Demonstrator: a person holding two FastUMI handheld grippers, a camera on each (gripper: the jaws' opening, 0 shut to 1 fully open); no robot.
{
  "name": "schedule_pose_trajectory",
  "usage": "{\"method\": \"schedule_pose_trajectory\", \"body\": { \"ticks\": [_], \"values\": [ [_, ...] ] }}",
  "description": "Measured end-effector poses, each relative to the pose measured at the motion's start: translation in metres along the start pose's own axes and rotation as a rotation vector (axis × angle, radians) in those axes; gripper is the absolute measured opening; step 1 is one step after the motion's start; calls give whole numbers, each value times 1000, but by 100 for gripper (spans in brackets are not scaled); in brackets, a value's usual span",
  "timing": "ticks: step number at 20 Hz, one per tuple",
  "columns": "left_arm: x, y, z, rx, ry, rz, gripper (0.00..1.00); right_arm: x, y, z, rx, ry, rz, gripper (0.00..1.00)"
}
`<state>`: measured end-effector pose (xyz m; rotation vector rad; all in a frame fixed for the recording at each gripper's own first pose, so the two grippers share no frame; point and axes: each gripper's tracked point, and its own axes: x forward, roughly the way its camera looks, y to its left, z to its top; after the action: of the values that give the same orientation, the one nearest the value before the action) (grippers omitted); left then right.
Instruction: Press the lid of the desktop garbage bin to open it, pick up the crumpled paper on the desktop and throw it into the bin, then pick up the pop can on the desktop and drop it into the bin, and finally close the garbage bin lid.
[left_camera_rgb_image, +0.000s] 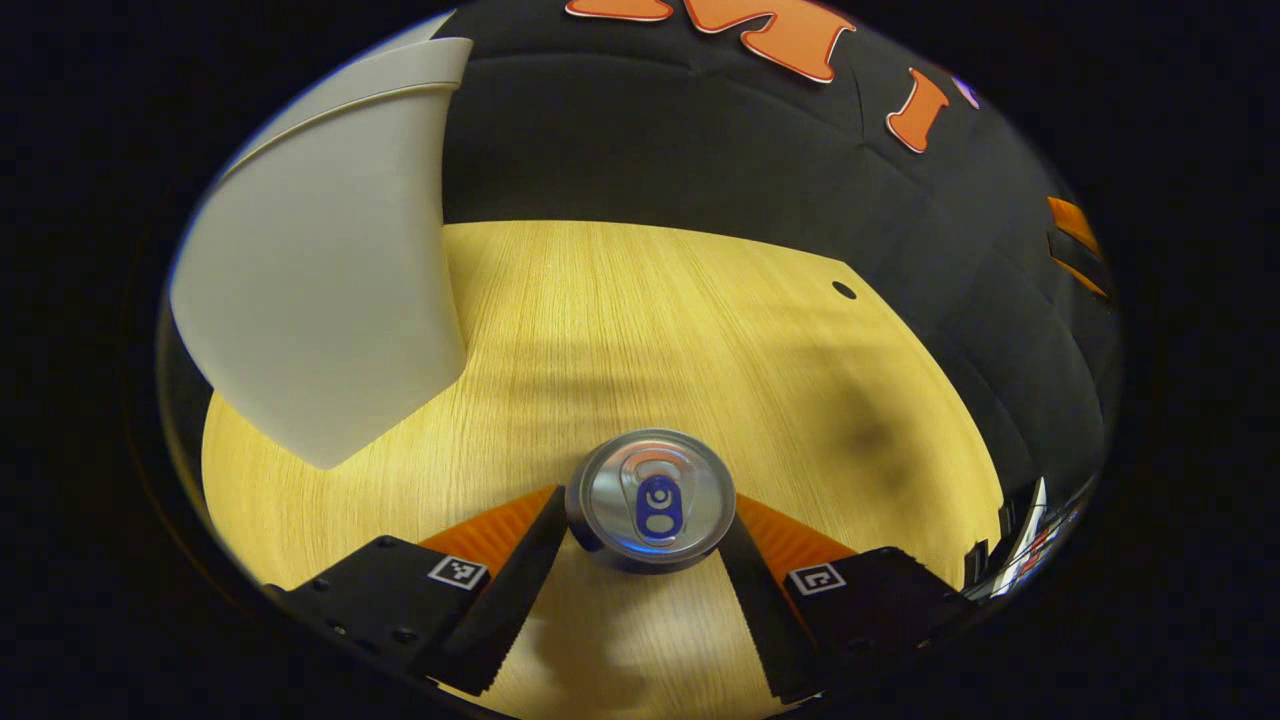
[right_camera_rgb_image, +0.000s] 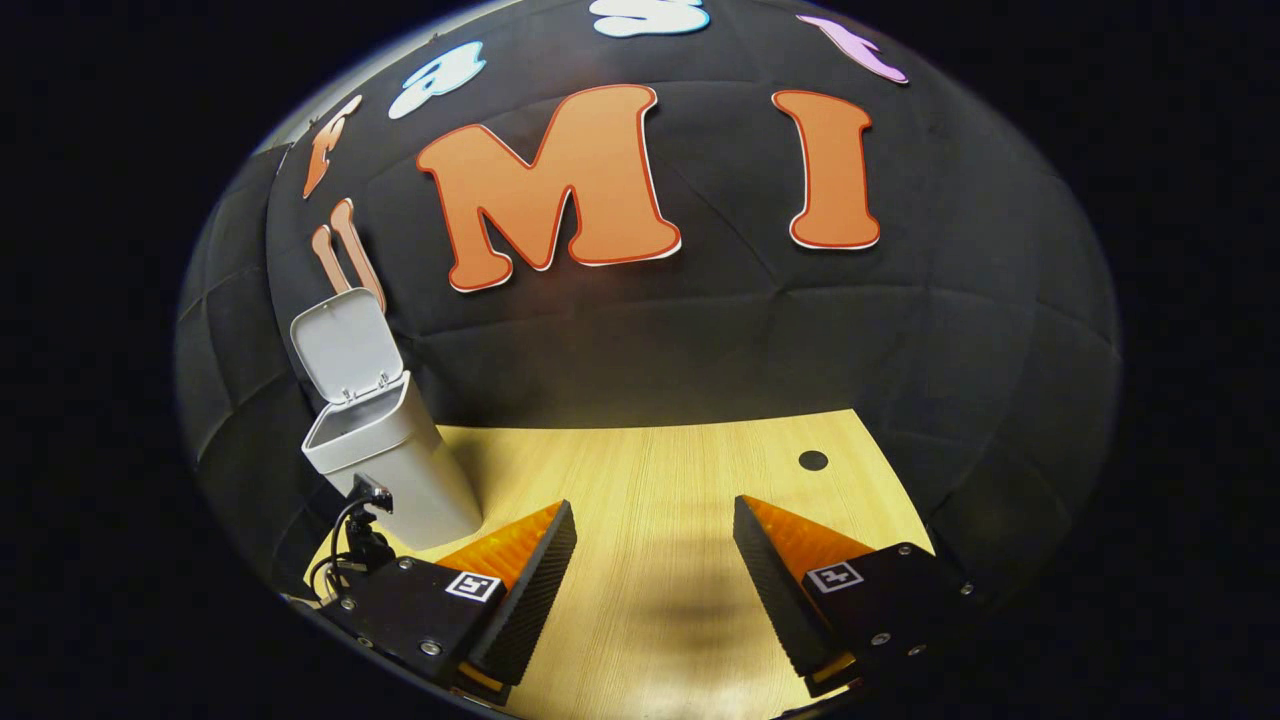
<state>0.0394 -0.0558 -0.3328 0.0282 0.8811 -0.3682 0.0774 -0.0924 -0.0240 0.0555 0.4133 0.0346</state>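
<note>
Two fingers of the left claw (left_camera_rgb_image: 650, 520) close from either side on the pop can (left_camera_rgb_image: 652, 498), which stands upright on the tabletop (left_camera_rgb_image: 640, 330), its silver top and pull tab facing the left gripper view. Both fingers appear to touch the can's wall just below the rim, one on each flank, so the claw has the can in its grip. Beyond the can, pale wood grain runs toward the booth's black wall, and a small dark round hole (left_camera_rgb_image: 844, 290) sits near the far right edge of the tabletop. To the upper left of that view, the light grey garbage bin (left_camera_rgb_image: 320, 280) looms large and near, its tapered side standing on the wood, well apart from the can.

Seen from the right gripper view, the right claw (right_camera_rgb_image: 655, 545) hangs wide open above bare tabletop (right_camera_rgb_image: 650, 470), holding nothing, with a soft shadow on the wood between its fingers. Farther out and to the left in that view stands the garbage bin (right_camera_rgb_image: 400, 470), its lid (right_camera_rgb_image: 345, 345) swung up and back on its hinge, leaving the mouth open. Just in front of the bin's base, a small dark device with black cables (right_camera_rgb_image: 355, 530) sits at the tabletop's left edge. The same dark hole (right_camera_rgb_image: 813, 460) marks the wood at far right.
</note>
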Motion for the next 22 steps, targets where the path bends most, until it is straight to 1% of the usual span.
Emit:
{"method": "schedule_pose_trajectory", "body": {
  "ticks": [2,4,7,10,15,20,22],
  "values": [
    [-4,3,4,-3,-10,3,89,0,2,-3,-3,9,2,95],
    [-11,7,11,-11,-38,-2,87,-1,2,-5,-10,14,3,95],
    [-27,5,20,15,-73,0,86,-1,7,-4,-5,14,11,95],
    [-48,1,43,15,-130,-10,86,-2,13,-2,0,8,25,95],
    [-107,-1,104,-8,-290,-34,86,-1,28,7,-16,-3,52,95],
    [-177,1,168,-14,-477,-37,85,1,47,20,-28,-26,87,95],
    [-205,9,193,-16,-559,-30,84,1,55,25,-33,-32,100,95]
  ]
}}
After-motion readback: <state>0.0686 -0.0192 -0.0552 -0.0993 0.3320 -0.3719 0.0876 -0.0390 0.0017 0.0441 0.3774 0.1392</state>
